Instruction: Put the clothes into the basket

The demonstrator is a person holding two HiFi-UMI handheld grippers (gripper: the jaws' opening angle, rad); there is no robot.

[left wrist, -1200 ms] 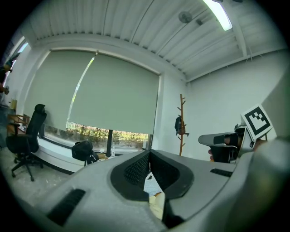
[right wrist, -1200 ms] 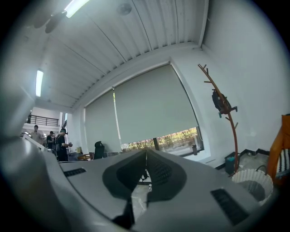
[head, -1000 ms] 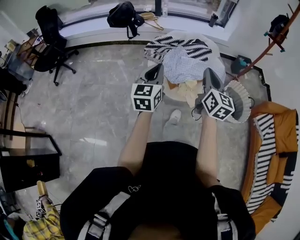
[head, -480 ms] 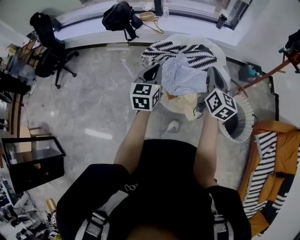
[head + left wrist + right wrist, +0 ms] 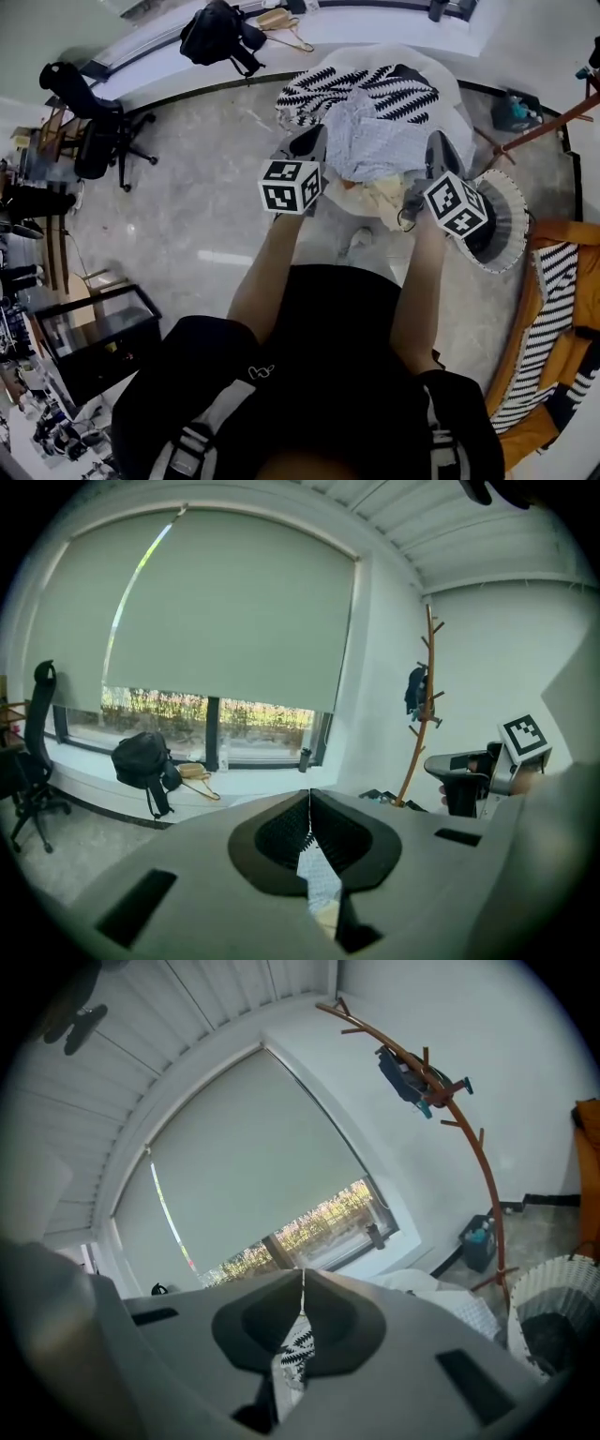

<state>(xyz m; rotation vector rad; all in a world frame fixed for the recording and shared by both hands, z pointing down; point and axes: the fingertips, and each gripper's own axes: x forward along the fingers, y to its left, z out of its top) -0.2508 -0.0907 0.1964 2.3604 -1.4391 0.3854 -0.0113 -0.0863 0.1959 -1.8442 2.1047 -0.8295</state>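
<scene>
The left claw (image 5: 312, 141) is pressed together on a fold of pale, finely checked fabric (image 5: 319, 878), which hangs from between its jaws in the left gripper view. The right claw (image 5: 439, 150) is likewise clamped, pinching a strip of black-and-white patterned cloth (image 5: 295, 1349). In the head view both claws are held out in front of the person, left and right of one bundle of clothes (image 5: 375, 131) carried off the floor (image 5: 178, 216). The bundle consists of a black-and-white patterned garment (image 5: 361, 89) on the far side, a pale checked shirt (image 5: 375, 145) in the middle, and a cream piece (image 5: 380, 197) hanging nearest the person. The basket (image 5: 514, 211), white with a pleated wall and a dark interior, stands on the floor at the right, just beside the right claw and partly under it. No clothes can be seen inside it. A black backpack (image 5: 214, 33) lies on the far window ledge, and an office chair (image 5: 89, 141) stands at the far left.
</scene>
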